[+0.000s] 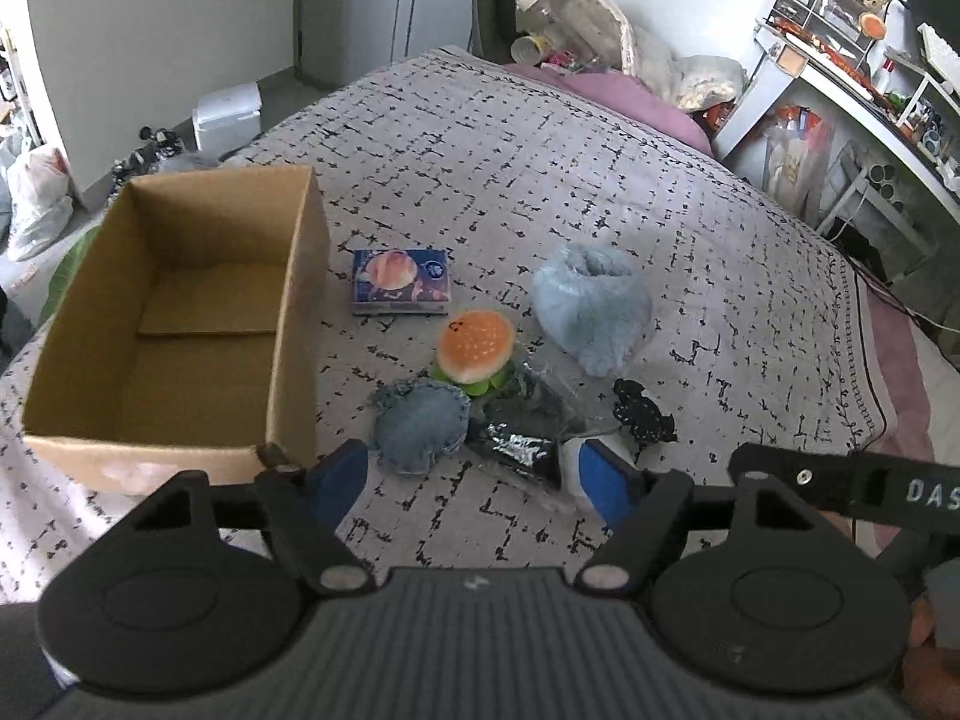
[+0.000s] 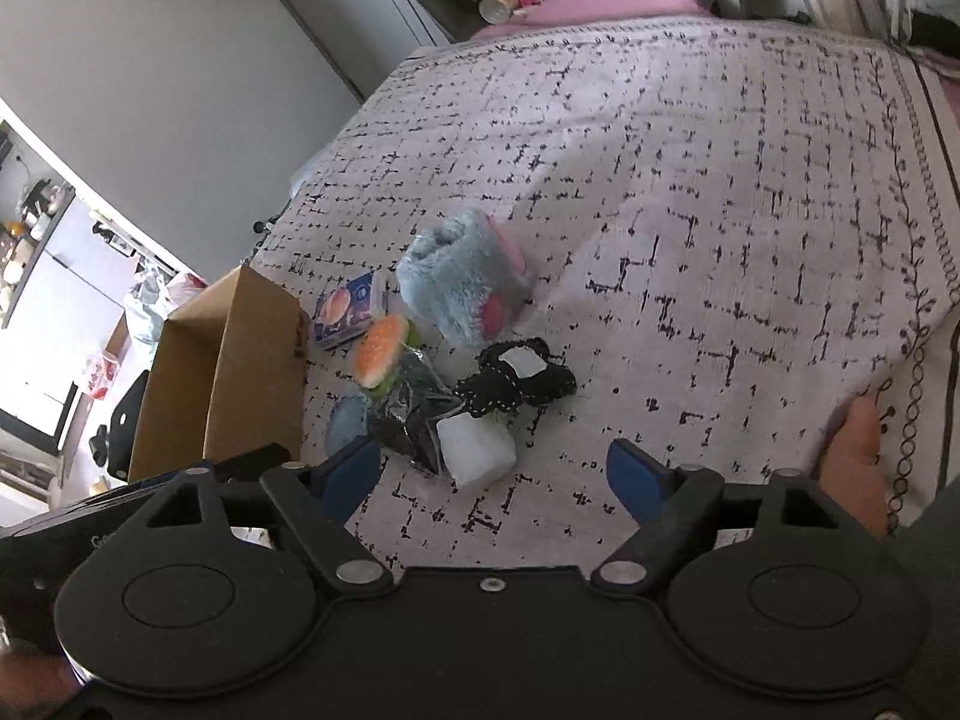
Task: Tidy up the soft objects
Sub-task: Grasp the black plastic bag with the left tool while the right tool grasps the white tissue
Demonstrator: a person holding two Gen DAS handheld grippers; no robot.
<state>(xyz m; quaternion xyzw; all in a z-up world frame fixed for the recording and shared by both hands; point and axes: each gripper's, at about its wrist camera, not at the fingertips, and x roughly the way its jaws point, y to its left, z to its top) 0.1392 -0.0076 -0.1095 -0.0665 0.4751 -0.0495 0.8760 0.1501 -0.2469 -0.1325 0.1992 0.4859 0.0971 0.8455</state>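
An empty cardboard box (image 1: 180, 324) stands on the bed at the left; it also shows in the right wrist view (image 2: 240, 372). Beside it lie a tissue pack (image 1: 401, 281), a burger toy (image 1: 475, 347), a denim pouch (image 1: 420, 425), a fluffy blue plush (image 1: 591, 306), a shiny dark packet (image 1: 516, 444), a black fabric piece (image 1: 642, 411) and a white soft block (image 2: 477, 447). My left gripper (image 1: 474, 480) is open, just short of the denim pouch and packet. My right gripper (image 2: 492, 474) is open and empty, near the white block.
The patterned bedspread (image 1: 540, 168) covers the bed. Bottles and bags (image 1: 564, 24) crowd the far end. A white shelf unit (image 1: 840, 78) stands at the right. The other gripper's arm (image 1: 840, 480) reaches in at the right.
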